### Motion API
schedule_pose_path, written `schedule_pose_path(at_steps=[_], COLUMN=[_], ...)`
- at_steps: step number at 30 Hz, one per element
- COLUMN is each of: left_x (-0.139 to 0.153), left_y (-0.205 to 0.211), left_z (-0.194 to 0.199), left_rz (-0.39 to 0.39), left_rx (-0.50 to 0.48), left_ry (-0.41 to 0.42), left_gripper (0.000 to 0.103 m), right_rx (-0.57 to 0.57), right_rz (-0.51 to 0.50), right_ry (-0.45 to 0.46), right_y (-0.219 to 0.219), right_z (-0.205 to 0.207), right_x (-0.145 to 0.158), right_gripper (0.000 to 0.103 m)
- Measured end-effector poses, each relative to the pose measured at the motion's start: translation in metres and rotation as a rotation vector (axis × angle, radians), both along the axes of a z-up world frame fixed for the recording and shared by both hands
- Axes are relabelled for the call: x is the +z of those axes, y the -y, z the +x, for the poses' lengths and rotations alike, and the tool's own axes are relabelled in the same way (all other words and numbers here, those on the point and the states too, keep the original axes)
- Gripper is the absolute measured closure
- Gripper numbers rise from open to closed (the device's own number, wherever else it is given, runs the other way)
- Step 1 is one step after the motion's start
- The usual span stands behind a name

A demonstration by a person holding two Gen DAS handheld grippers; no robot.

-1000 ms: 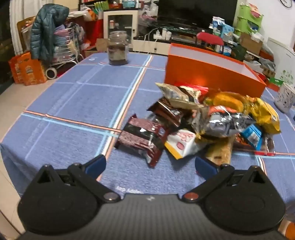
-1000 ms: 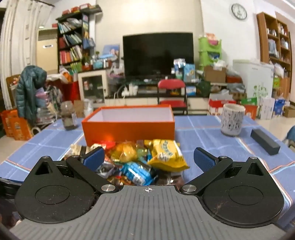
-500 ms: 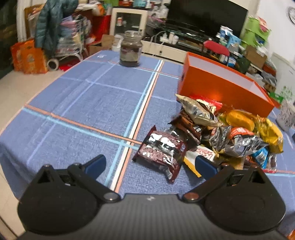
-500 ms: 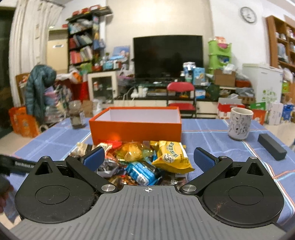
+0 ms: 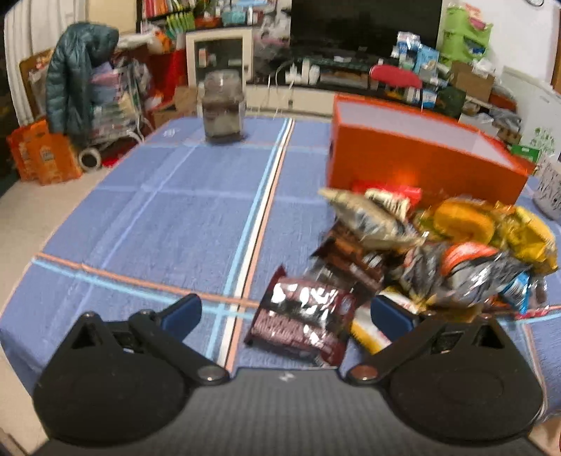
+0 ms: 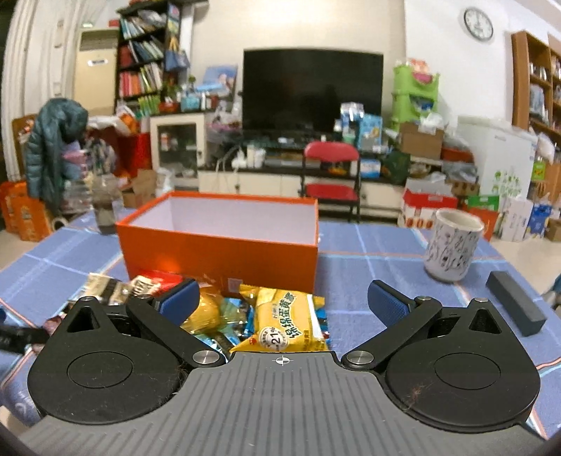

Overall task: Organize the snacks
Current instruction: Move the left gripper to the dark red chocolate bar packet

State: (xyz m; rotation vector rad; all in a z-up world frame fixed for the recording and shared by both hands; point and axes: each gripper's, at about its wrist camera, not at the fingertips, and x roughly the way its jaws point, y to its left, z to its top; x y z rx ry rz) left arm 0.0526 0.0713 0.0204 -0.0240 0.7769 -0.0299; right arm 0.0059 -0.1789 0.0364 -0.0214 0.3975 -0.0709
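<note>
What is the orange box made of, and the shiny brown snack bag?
The orange box looks like matte cardboard: stiff, straight walls with a pale inside. The brown snack bag looks like glossy plastic or foil film: it crinkles and shows bright white glare spots.

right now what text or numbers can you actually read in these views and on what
"21" in a round badge, beside large Chinese characters, on the yellow snack packet.
Dark red wrapper: print blurred, unreadable.
Wall clock: too small to read.
Other wrappers in the snack pile: blurred, unreadable.
</note>
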Motion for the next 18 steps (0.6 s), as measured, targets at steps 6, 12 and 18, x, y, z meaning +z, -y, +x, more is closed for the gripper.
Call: schedule_pose_path(at_steps=[6, 12, 18], left_x=[-0.004, -0.025, -0.021], left_y=[-0.001, 0.002, 0.001], left_z=[0.012, 0.023, 0.023], left_rz=[0.054, 0.014, 0.002], left_rx=[-0.098, -0.184, -0.213], left_ry=[0.030, -0.044, -0.029], left_gripper=[0.001, 0.010, 0.011], right_rx=[-0.001, 0.000, 0.032], right_rz=[0.084, 0.169, 0.164], right_ry=[-0.094, -0.173, -0.200], right_y=[0.020, 0.033, 0.026], right_z=[0.046, 0.068, 0.074], right_x=[-0.021, -0.044, -0.053], right_gripper=[0.014, 0.016, 0.016])
